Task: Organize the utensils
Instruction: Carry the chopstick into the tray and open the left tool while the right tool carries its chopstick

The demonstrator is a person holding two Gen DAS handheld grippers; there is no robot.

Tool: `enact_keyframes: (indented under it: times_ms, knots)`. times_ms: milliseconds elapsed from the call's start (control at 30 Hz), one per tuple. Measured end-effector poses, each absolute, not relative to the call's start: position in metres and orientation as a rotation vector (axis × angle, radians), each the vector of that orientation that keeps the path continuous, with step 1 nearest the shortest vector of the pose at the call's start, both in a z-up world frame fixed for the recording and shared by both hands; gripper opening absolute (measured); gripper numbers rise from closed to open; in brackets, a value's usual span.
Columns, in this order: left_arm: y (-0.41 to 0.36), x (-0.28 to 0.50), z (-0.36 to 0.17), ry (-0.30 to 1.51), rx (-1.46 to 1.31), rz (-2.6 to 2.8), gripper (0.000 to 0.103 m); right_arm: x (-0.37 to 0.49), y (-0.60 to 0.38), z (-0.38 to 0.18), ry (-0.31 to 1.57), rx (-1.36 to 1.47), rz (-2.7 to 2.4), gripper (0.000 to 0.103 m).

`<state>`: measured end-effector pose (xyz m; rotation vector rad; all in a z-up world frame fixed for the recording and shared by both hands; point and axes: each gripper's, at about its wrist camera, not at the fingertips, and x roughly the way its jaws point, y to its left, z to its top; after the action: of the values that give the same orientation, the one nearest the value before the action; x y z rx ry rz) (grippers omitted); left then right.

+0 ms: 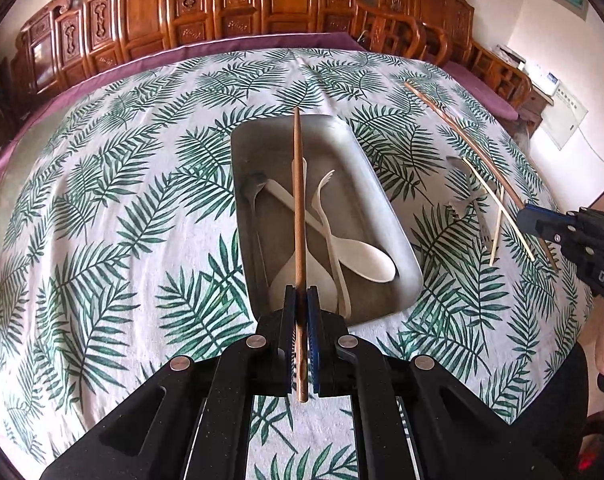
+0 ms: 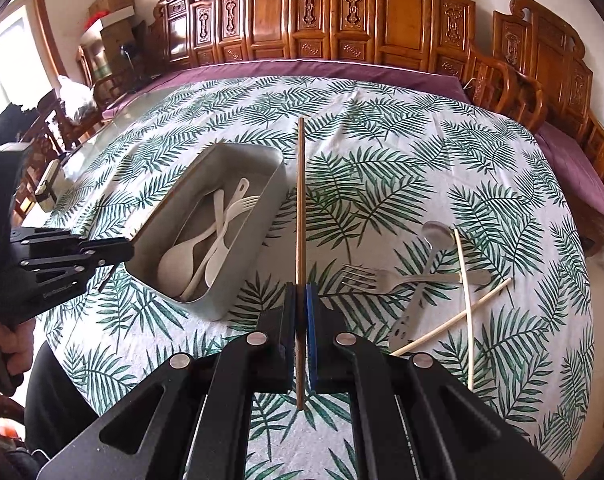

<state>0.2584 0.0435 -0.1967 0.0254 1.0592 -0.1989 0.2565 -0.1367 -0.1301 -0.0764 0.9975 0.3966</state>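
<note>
Carved wooden chairs (image 2: 401, 12) back a leaf-print surface (image 1: 102, 240). Left fingers (image 1: 300, 312) clamp a brown chopstick (image 1: 298, 200) above the metal tray (image 1: 381, 208) of pale utensils (image 1: 365, 264). Right fingers (image 2: 300, 308) clamp another chopstick (image 2: 300, 200) beside the tray; a fork (image 2: 381, 278) lies near.

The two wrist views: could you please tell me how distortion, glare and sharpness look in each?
Left wrist view: strong fisheye bending of the table edge, metal tray softly reflective, chopstick sharp. Right wrist view: same bowing, blown-out window at left, metal fork crisp.
</note>
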Motion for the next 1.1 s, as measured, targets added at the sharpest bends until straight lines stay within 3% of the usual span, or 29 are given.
enact_keyframes:
  times_ms: [1100]
  knots:
    - [0.042, 0.300, -0.198, 1.051, -0.029, -0.225, 0.007, 0.272, -0.092, -0.141, 1.031, -0.122, 0.455, 0.006]
